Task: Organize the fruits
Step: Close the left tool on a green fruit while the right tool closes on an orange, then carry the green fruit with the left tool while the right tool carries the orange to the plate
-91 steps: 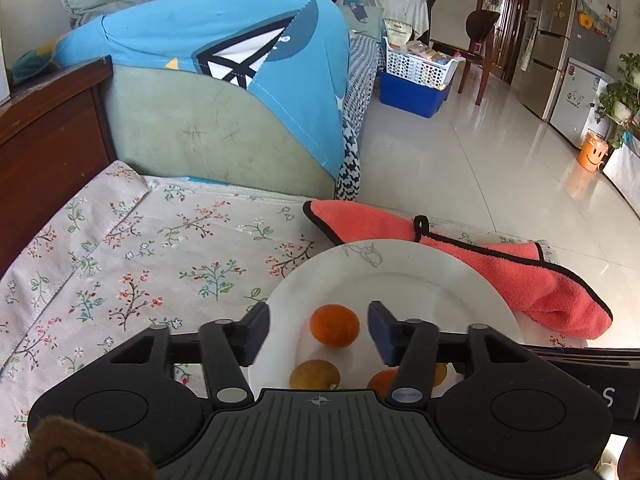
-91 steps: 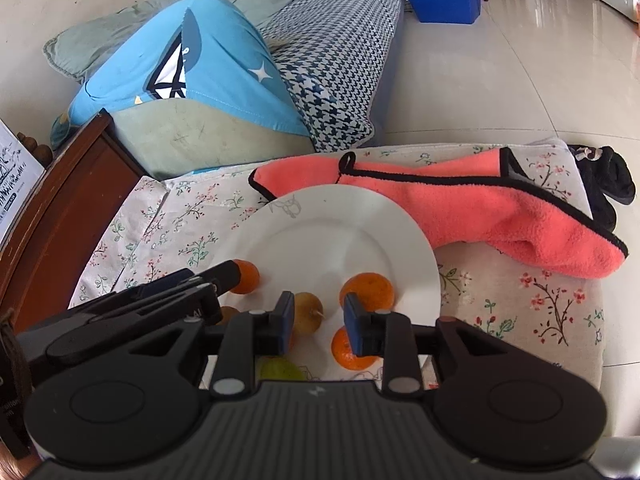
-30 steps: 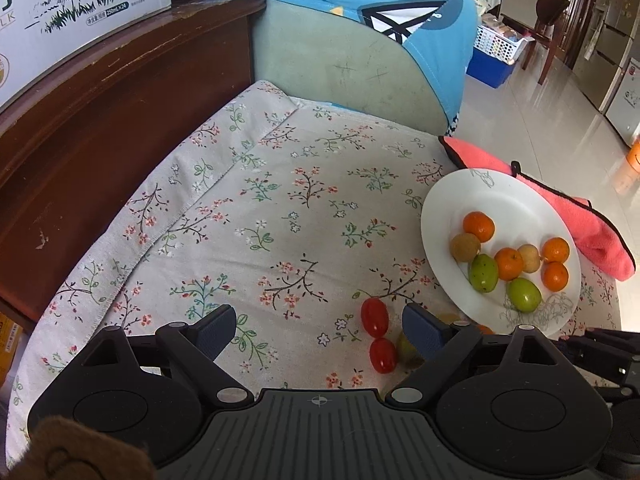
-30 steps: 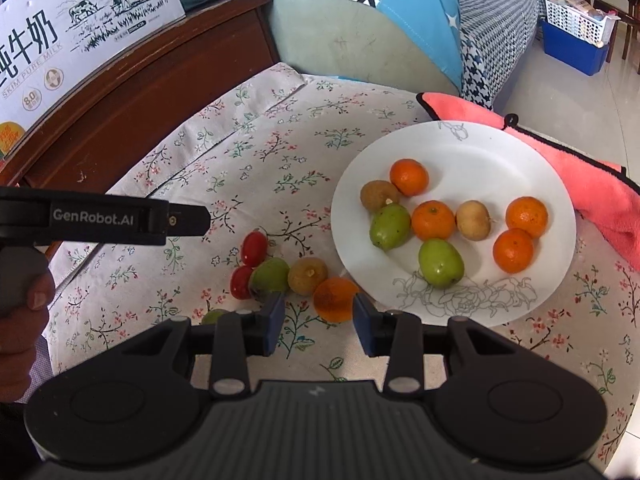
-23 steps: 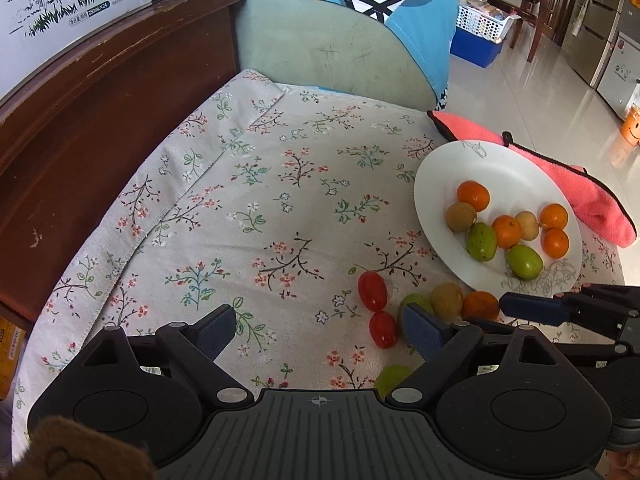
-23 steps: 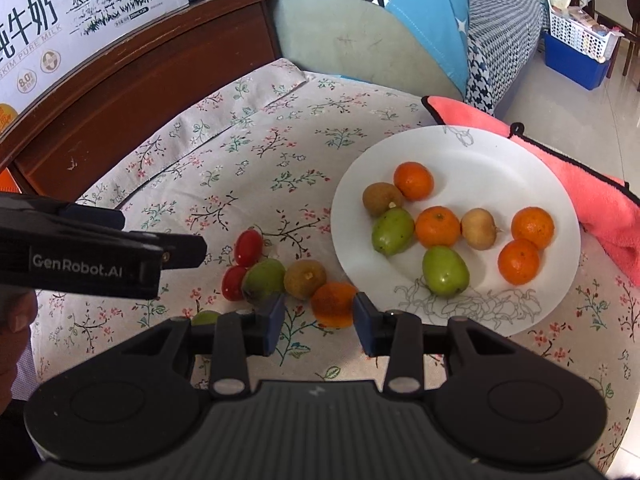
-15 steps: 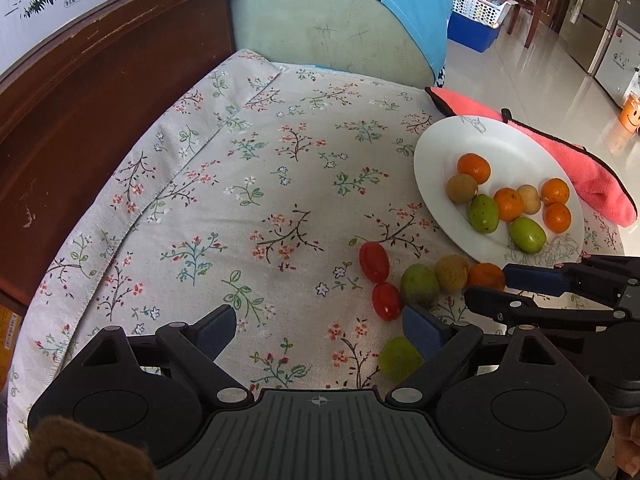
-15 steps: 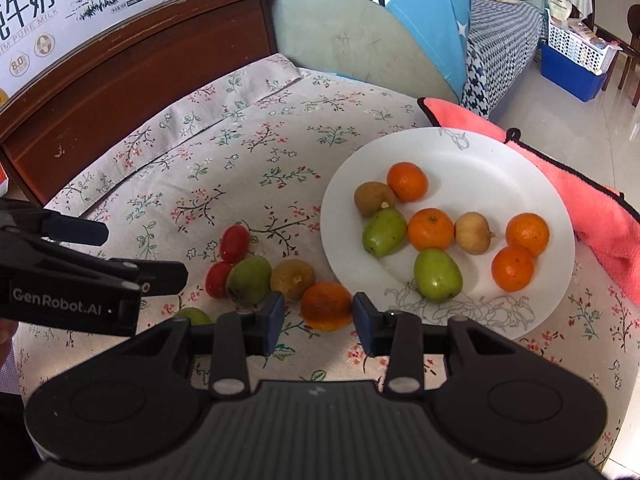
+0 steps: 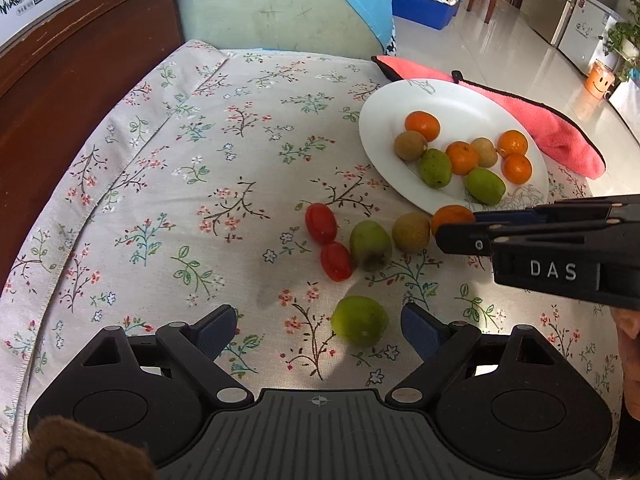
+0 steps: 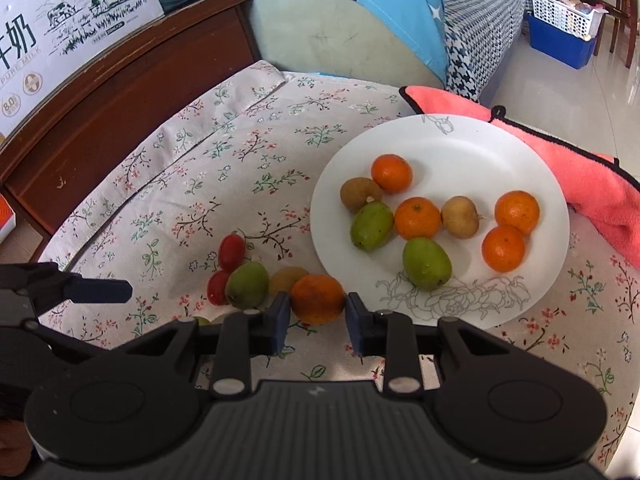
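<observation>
A white plate (image 9: pixel 456 96) (image 10: pixel 472 152) on the floral cloth holds several oranges, kiwis and green fruits. Loose fruit lies beside it: two red tomatoes (image 9: pixel 321 223), a green fruit (image 9: pixel 370 244), a kiwi (image 9: pixel 411 231), an orange (image 10: pixel 317 298) and a round green fruit (image 9: pixel 359 321). My left gripper (image 9: pixel 318 326) is open, with the round green fruit between its fingers near the right one. My right gripper (image 10: pixel 314 316) is open, its fingers on either side of the loose orange, close to it. The right gripper also shows in the left wrist view (image 9: pixel 472 226).
A pink towel (image 9: pixel 556 136) lies behind the plate at the table's far right edge. A dark wooden headboard (image 10: pixel 120 92) runs along the left. A sofa with a blue cushion (image 10: pixel 360 12) stands behind the table.
Both grippers have moved forward and down toward the loose fruit. The round green fruit now lies between my left fingers, and the loose orange now sits between my right fingers.
</observation>
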Demonstrator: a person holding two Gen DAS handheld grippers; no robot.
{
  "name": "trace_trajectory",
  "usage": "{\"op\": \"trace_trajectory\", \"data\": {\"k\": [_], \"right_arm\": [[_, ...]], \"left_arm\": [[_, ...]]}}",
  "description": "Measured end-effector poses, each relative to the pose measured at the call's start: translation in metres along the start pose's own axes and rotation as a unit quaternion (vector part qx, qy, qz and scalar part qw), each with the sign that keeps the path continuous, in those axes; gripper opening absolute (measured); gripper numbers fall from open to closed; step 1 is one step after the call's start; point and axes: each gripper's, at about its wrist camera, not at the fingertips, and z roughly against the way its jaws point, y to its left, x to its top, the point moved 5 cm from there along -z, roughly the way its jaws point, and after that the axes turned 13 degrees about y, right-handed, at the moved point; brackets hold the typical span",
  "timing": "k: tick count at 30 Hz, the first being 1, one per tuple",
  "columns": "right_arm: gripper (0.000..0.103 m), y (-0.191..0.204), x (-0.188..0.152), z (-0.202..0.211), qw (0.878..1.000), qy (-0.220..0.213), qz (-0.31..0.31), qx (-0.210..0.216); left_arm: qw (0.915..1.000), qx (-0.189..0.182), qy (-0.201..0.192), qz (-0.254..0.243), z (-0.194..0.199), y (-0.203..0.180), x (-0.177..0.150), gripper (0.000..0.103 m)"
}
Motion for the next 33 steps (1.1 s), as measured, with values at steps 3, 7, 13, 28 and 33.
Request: {"op": "trace_trajectory", "data": {"k": [3,7,13,28,33], "right_arm": [[0.030,-0.003,0.002,0.004,1.000,-0.002,-0.018,0.010],[0.030,-0.005,0.005,0.010,0.999,-0.011,-0.030,0.019],[0.030,-0.007,0.008,0.015,0.999,-0.017,-0.038,0.023],[0.030,-0.034,0.018,0.036,0.995,-0.046,-0.080,0.025],[0.030,-0.039,0.019,0.035,0.995,-0.045,-0.086,0.014]], "left_arm": [[1.0000,0.004,0.003,-0.005,-0.005,-0.004,-0.001,0.090],[1.0000,0.003,0.003,-0.008,-0.010,-0.006,-0.002,0.081],[0.9999,-0.013,-0.002,-0.005,-0.013,-0.007,-0.002,0.045],[0.9981,-0.041,-0.043,0.015,0.009,-0.016,0.019,0.029],[0.9966,-0.039,-0.068,0.025,0.019,-0.020,0.033,0.029]]}}
